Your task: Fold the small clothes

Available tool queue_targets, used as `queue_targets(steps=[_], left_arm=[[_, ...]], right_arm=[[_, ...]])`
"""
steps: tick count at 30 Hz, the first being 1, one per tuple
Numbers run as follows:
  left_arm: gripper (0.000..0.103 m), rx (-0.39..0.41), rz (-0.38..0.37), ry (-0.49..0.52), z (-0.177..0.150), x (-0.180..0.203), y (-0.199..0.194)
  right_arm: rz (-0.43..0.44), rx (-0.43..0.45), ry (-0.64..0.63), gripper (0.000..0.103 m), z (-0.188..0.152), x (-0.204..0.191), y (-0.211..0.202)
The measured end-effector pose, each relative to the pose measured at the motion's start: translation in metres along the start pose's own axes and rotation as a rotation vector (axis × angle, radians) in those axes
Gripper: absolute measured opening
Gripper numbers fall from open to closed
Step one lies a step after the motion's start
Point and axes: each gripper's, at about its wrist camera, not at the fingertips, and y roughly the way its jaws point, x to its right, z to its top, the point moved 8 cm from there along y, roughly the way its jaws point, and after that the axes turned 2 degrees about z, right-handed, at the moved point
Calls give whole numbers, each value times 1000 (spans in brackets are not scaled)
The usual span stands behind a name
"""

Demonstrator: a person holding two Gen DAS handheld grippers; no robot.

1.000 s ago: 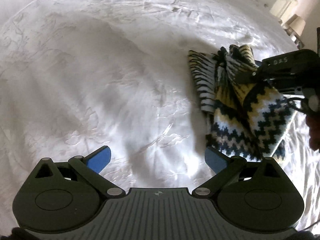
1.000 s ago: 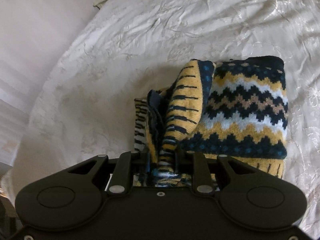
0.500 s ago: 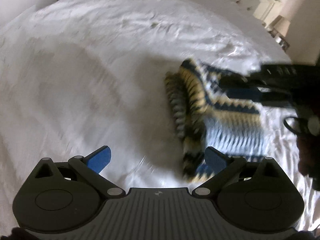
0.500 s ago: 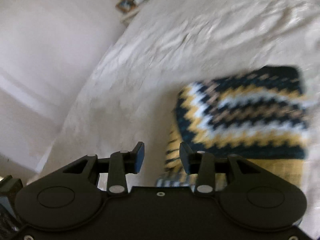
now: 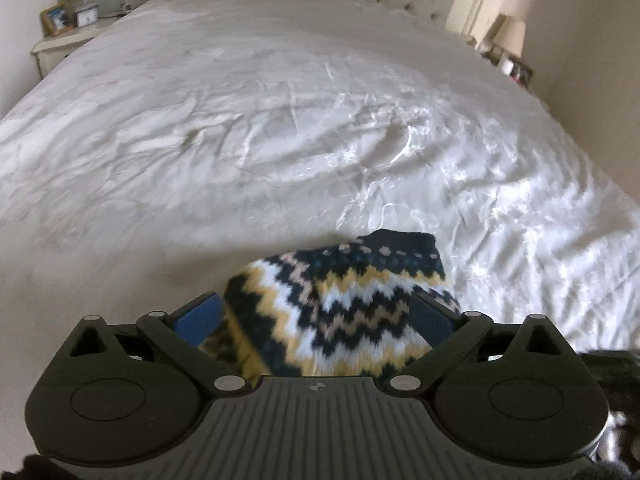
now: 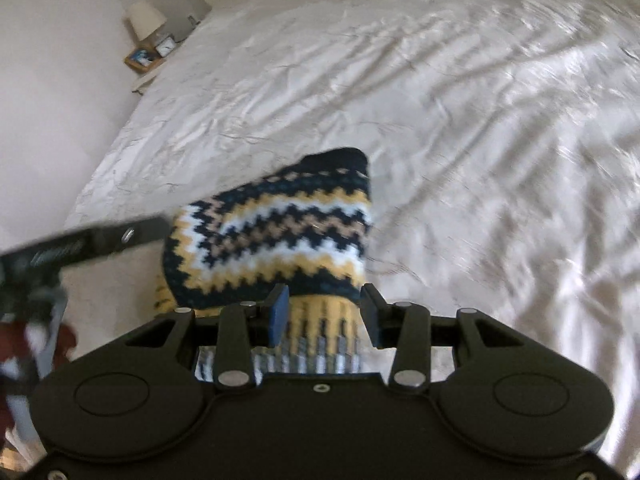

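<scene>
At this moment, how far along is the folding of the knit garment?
Mostly done: the zigzag knit sweater lies as a compact folded bundle on the white bedspread. Both the left gripper and right gripper are open and hold nothing. Any final tidying or setting it aside remains.

A wide bed covered in a creased, glossy white bedspread (image 5: 280,128) fills most of both views. One folded knitted garment with navy, yellow, white and tan zigzag stripes (image 5: 344,304) lies on it, low and centre in each frame (image 6: 280,240).
</scene>
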Motion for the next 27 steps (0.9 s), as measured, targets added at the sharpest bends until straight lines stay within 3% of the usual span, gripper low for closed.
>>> queue_targets(steps=[3, 6, 10, 16, 21, 24, 27], left_arm=[[101, -64, 89, 33, -11, -10, 30], [103, -177, 171, 25, -44, -43, 54], [103, -195, 104, -149, -71, -77, 56], [103, -183, 103, -145, -74, -84, 49], [103, -180, 104, -149, -72, -83, 54], [103, -178, 89, -161, -73, -85, 55], [102, -151, 60, -173, -68, -85, 43]], right_arm=[[-1, -15, 4, 51, -4, 9, 0], [-1, -29, -24, 54, -2, 12, 3], [-10, -20, -98, 60, 11, 9, 11], [33, -34, -99, 67, 36, 2, 51], [-7, -232, -132, 74, 11, -2, 117], [26, -225, -60, 79, 7, 7, 127], [51, -197, -82, 80, 14, 6, 112]])
